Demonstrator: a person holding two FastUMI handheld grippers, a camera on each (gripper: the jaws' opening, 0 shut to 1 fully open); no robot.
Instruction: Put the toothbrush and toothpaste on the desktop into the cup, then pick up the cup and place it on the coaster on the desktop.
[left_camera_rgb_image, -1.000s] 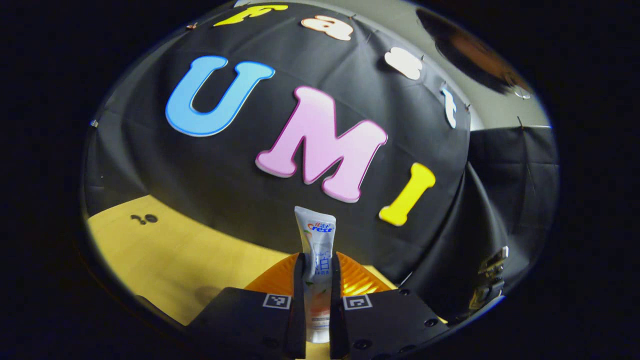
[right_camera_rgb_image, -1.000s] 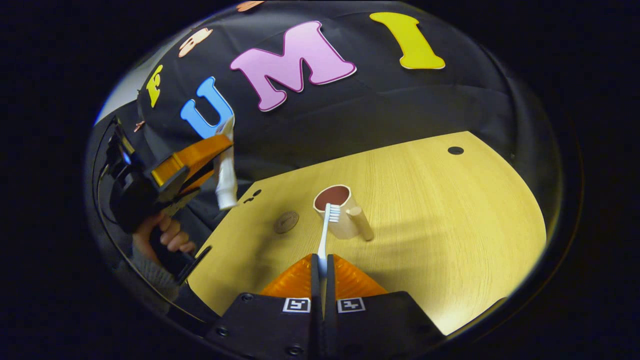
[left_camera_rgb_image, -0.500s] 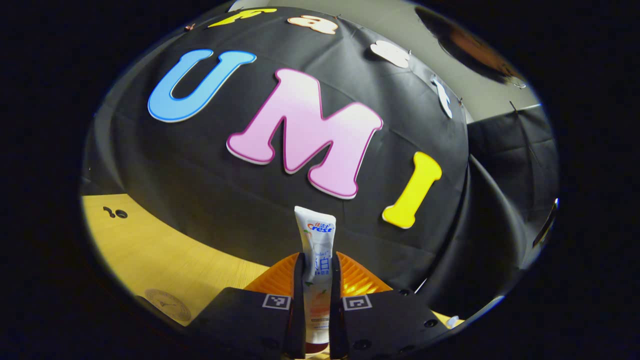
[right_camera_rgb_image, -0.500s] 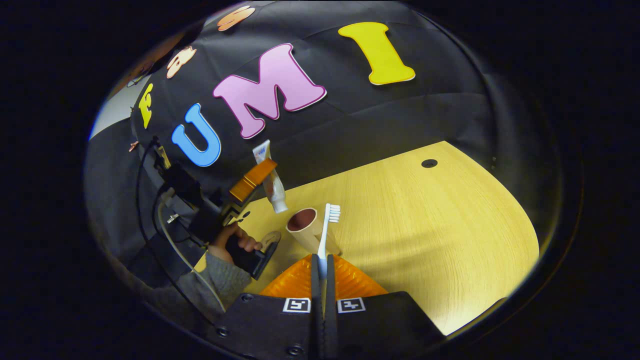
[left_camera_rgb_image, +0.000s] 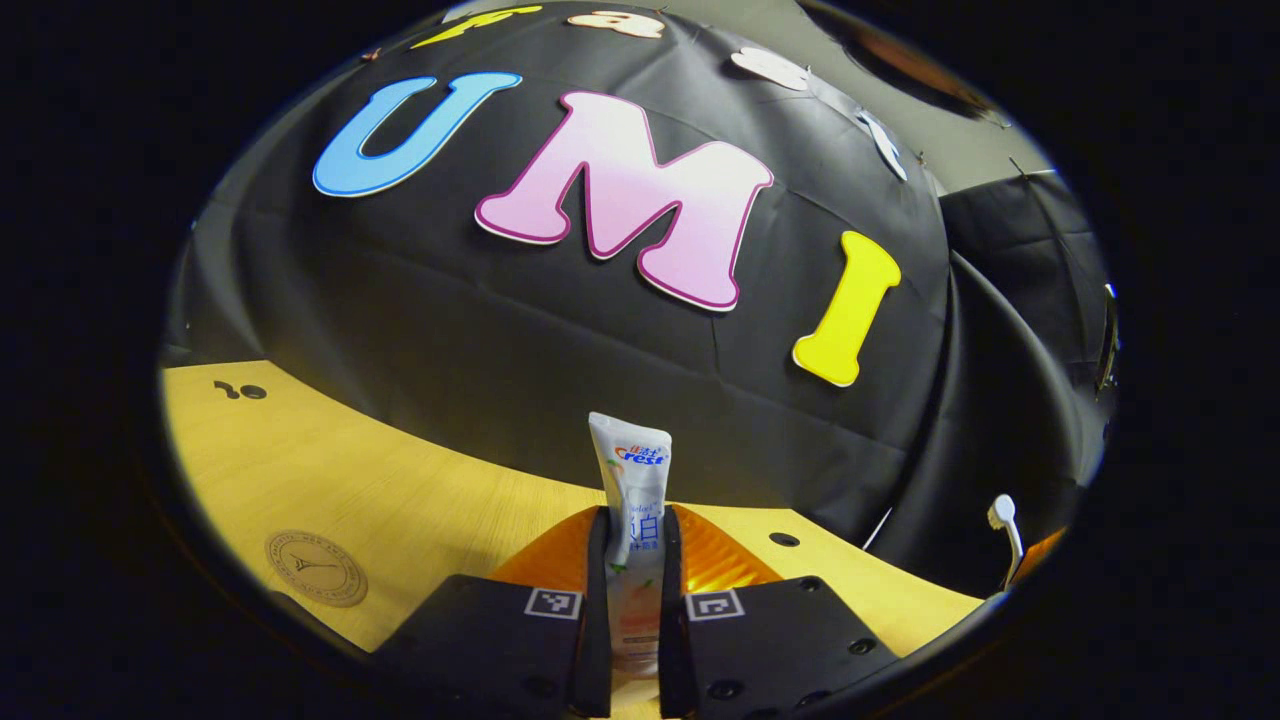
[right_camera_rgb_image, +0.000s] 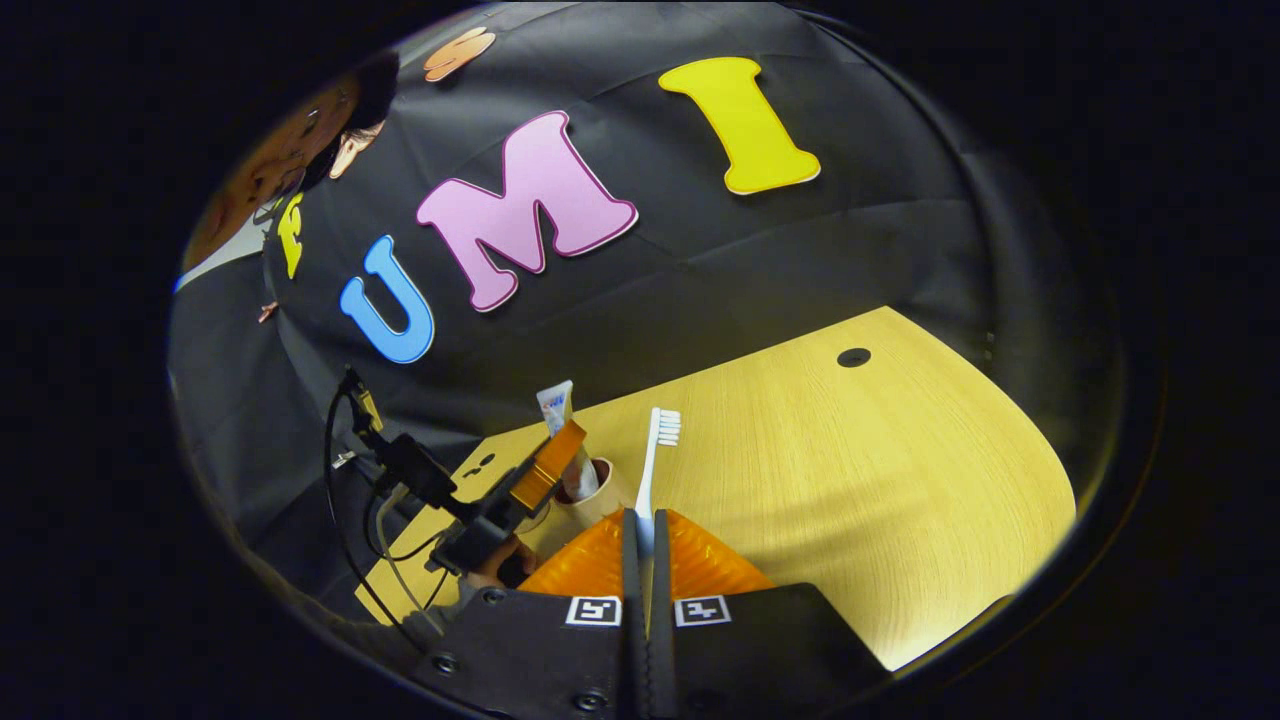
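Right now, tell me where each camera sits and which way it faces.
Left gripper view: rides the left gripper, facing the booth wall over the desk; its jaws clamp the toothpaste; coaster lower left.
Right gripper view: rides the right gripper, looking down at the desk; its jaws clamp the toothbrush, beside the cup.
Shared: toothpaste, toothbrush, desk.
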